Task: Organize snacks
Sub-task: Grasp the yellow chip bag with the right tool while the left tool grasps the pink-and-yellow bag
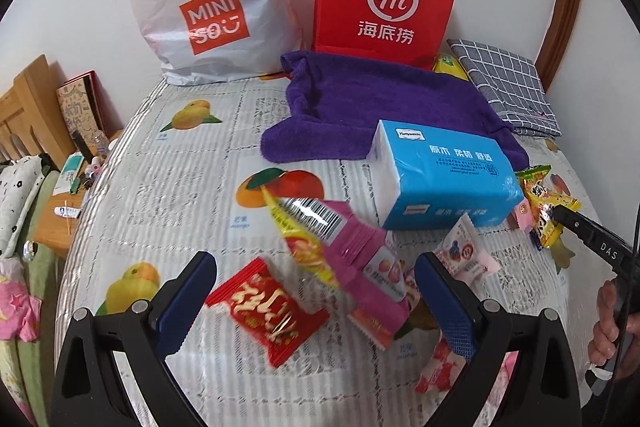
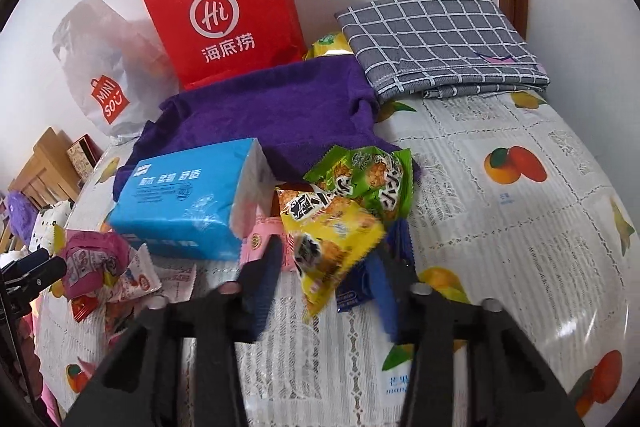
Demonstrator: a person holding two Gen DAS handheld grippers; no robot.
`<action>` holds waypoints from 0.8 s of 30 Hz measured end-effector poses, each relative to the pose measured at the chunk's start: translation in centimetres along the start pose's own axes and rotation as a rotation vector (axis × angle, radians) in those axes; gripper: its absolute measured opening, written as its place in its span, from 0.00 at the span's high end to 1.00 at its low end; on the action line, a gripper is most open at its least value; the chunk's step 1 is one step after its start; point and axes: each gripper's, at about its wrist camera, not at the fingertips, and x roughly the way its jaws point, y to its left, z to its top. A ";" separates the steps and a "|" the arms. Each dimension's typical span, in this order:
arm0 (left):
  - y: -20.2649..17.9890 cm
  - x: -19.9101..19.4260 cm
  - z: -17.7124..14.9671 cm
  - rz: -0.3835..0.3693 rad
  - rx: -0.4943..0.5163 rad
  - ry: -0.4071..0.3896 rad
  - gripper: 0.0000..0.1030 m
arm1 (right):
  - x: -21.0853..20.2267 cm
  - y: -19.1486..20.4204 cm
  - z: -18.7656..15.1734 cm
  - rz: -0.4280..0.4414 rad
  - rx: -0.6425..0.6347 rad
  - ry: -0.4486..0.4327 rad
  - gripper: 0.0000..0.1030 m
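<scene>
Item: yellow rice-cracker packet (image 2: 334, 243), between my right gripper (image 2: 324, 267) fingers, near the blue tissue pack (image 2: 188, 203); grip uncertain. Light, crinkly, slippery, contents brittle; pinch the crimped seam. My left gripper (image 1: 316, 291) gapes, empty, over the red snack packet (image 1: 268, 311).

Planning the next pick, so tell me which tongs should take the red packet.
Left. The red packet lies on the table between the wide-open left tongs. The right tongs are off to the side by the tissue pack, straddling a yellow snack packet.
</scene>
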 end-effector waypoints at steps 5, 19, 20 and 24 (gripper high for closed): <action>0.3 -0.8 -0.5 0.001 0.000 -0.010 0.03 | -0.6 0.1 -0.4 0.008 -0.005 0.002 0.66; 0.6 0.8 -0.6 -0.022 -0.014 0.005 0.03 | 2.6 0.0 -0.6 -0.055 -0.061 0.037 0.55; 0.6 0.8 -0.7 -0.024 -0.012 0.005 0.03 | 2.2 0.0 -0.6 -0.056 -0.063 0.027 0.55; 0.5 1.1 -0.8 -0.031 -0.007 0.010 0.03 | -0.4 -0.1 -0.6 -0.039 -0.052 -0.019 0.55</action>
